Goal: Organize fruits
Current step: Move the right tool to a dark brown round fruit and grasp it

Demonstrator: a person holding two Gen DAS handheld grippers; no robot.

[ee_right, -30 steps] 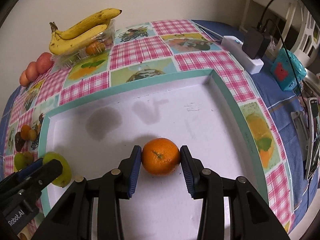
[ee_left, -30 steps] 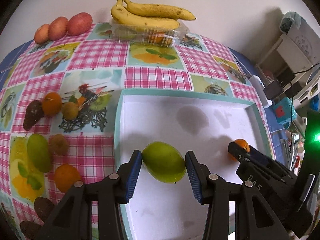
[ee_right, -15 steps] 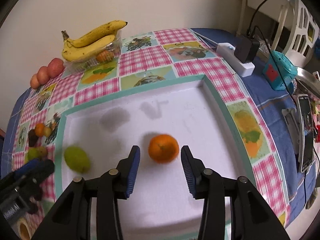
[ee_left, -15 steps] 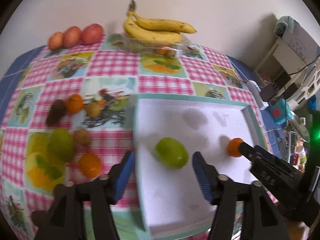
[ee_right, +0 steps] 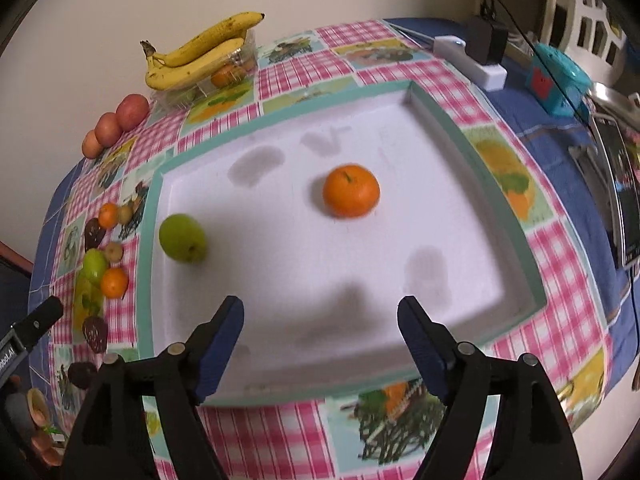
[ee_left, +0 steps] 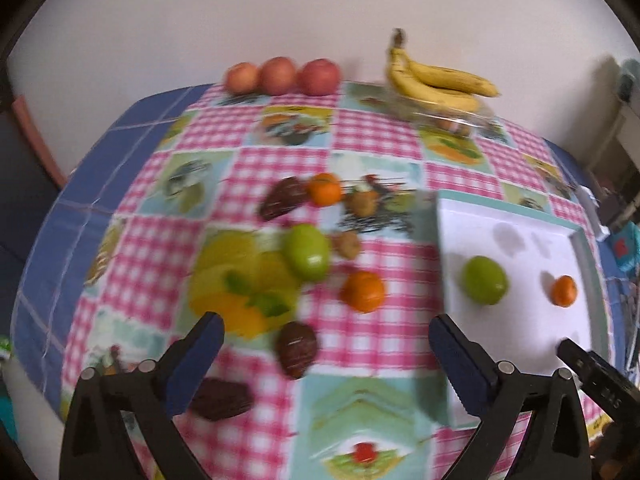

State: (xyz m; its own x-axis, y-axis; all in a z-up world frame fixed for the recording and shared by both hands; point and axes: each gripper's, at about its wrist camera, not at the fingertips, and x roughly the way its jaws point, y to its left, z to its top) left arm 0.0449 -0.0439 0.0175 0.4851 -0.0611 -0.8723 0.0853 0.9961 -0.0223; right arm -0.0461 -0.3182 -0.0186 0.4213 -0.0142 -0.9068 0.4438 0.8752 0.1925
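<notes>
Pink-checked cloth with fruit pictures covered the worktop (ee_left: 372,136), the largest thing in view. On its right part lay a white foam tray (ee_right: 436,120) with a teal rim. Inside the tray a green fruit (ee_right: 183,237) rested close to the left rim, and an orange (ee_right: 351,190) sat apart from it nearer the middle; neither was touched by anything.

At the far edge of the worktop, a bunch of bananas (ee_left: 434,80) lay on a clear plastic box, and three red apples (ee_left: 280,76) stood in a row to its left. On the cloth left of the tray were loose fruits: another green fruit (ee_left: 307,253), an orange (ee_left: 363,291) beside it, a smaller orange (ee_left: 325,189), several dark brown fruits (ee_left: 296,348) and some small brownish ones, blurred.

The left hand-held gripper (ee_left: 326,354) hung above the near part of the cloth, jaws spread wide and empty. The right hand-held gripper (ee_right: 322,336) hung over the tray's near rim, also wide apart and holding nothing.
</notes>
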